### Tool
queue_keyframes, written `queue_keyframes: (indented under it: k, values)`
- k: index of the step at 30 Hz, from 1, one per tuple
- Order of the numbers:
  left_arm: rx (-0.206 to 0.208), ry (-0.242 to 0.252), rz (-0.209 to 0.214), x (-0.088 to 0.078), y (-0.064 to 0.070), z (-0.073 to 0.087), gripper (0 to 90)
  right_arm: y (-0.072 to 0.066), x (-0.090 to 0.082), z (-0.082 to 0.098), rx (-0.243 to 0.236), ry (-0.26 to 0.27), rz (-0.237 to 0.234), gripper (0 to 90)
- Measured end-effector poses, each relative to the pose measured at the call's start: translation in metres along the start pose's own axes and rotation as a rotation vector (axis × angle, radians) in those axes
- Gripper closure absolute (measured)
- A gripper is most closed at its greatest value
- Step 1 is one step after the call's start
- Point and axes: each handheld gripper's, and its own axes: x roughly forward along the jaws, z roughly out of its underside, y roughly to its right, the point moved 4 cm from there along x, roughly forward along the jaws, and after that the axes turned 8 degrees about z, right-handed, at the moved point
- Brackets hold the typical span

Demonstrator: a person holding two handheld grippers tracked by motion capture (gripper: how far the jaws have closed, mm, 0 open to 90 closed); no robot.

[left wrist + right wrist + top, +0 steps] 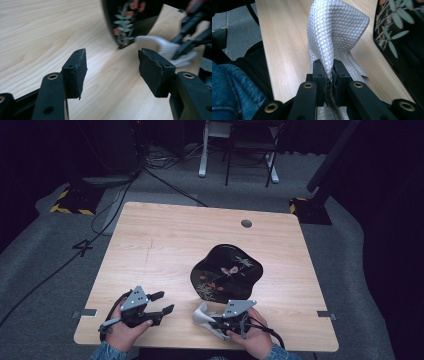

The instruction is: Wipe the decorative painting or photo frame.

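From above, the right claw (pixel 209 322) at the near edge of the wooden surface (pixel 165 240) pinches a white cloth (pixel 201 316) just short of the black floral plate (pixel 227 271); the left claw (pixel 161 302) sits apart, spread and empty. Its own view shows bare wood between parted jaws (plate (pixel 125 22) and cloth (pixel 162 46) beyond). The right gripper view has the quilted cloth (pixel 334 27) clamped tight, with the plate (pixel 402 45) alongside.

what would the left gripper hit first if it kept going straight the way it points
Probably the white cloth that the right gripper holds, just past the open left gripper; the black tray lies slightly to one side. Depth is uncertain.
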Motion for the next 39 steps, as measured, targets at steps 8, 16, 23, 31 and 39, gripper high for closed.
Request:
queue_keyframes:
  k: [8, 16, 23, 31, 39]
  values:
    - [0.076, -0.034, 0.131, 0.027, 0.034, -0.008, 40.0, -0.001, -0.013, 0.001, 0.028, 0.064, 0.001, 58.5]
    - [0.150, -0.081, 0.236, 0.059, 0.056, -0.015, 40.0, 0.009, -0.041, 0.005, 0.081, 0.113, 0.041, 57.8]
    - [0.168, -0.186, 0.228, 0.091, 0.054, -0.010, 40.4, 0.018, -0.062, 0.013, 0.136, 0.143, 0.070, 58.5]
    - [0.147, -0.330, 0.181, 0.110, 0.045, 0.005, 49.6, 0.028, -0.077, 0.023, 0.190, 0.158, 0.098, 57.8]
    - [0.199, -0.319, 0.131, 0.110, 0.044, 0.007, 62.9, 0.037, -0.086, 0.024, 0.224, 0.186, 0.114, 55.9]
